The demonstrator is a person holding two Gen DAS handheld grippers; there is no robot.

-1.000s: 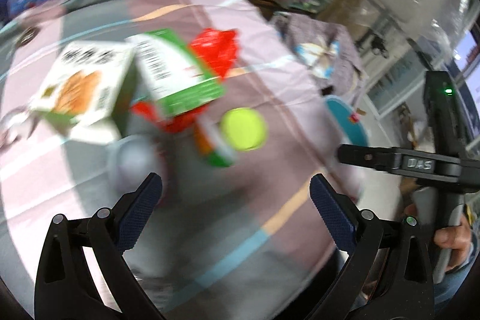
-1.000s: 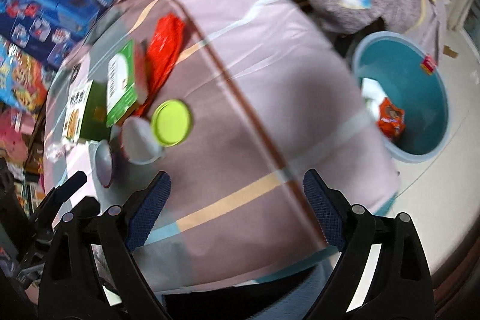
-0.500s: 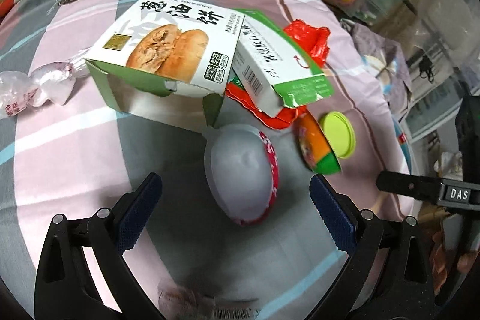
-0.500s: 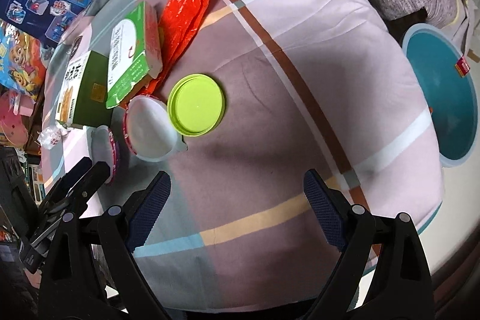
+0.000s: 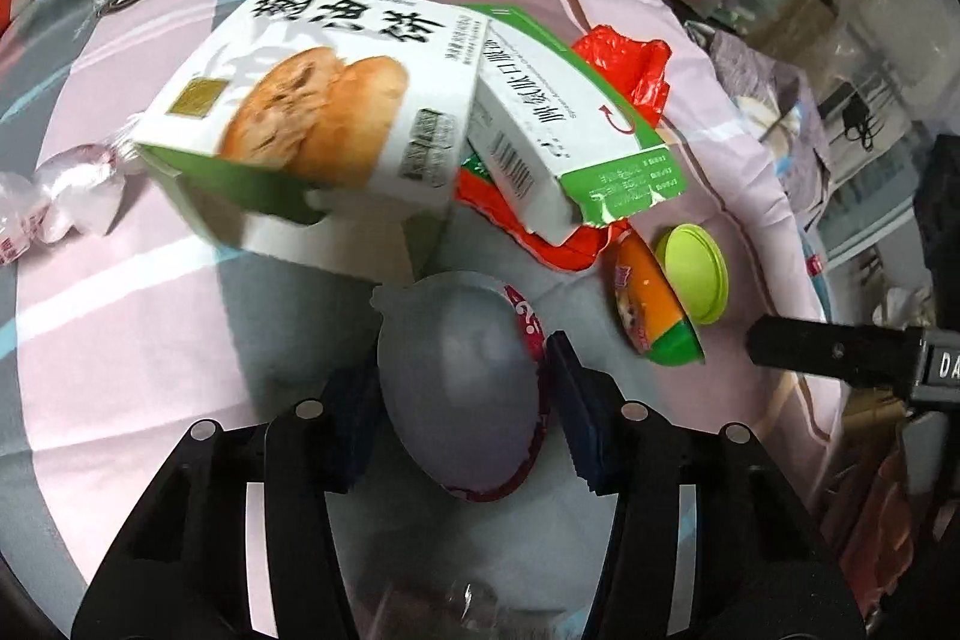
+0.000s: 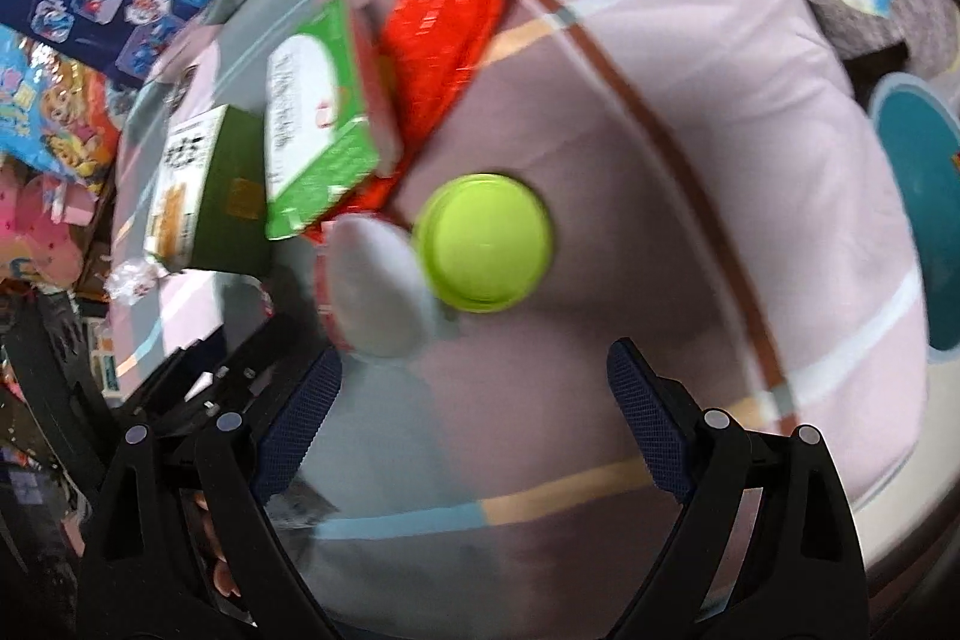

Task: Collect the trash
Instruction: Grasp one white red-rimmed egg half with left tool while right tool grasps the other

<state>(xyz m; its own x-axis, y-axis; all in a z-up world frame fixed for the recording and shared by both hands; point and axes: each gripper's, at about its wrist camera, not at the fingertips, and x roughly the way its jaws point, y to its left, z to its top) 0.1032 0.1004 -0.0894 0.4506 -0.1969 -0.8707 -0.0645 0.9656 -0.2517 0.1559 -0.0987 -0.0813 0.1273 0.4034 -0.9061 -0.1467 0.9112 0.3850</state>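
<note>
The left hand-held gripper [image 5: 462, 394] is closing its jaws around the pale foil-lidded cup [image 5: 459, 388] near the worktop's [image 5: 120, 280] front edge, while the right hand-held gripper [image 6: 474, 400] hangs spread before the green lid [image 6: 486, 241]; next, lift it toward the blue bin [image 6: 918, 196].

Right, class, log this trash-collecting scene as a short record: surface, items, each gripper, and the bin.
surface: checked cloth
items: pastry box, green carton, red bag, lime lid, white cup
left gripper: closing, white cup between its jaws
right gripper: open, nothing between, lime lid ahead
bin: teal, beyond the cloth's edge
</note>
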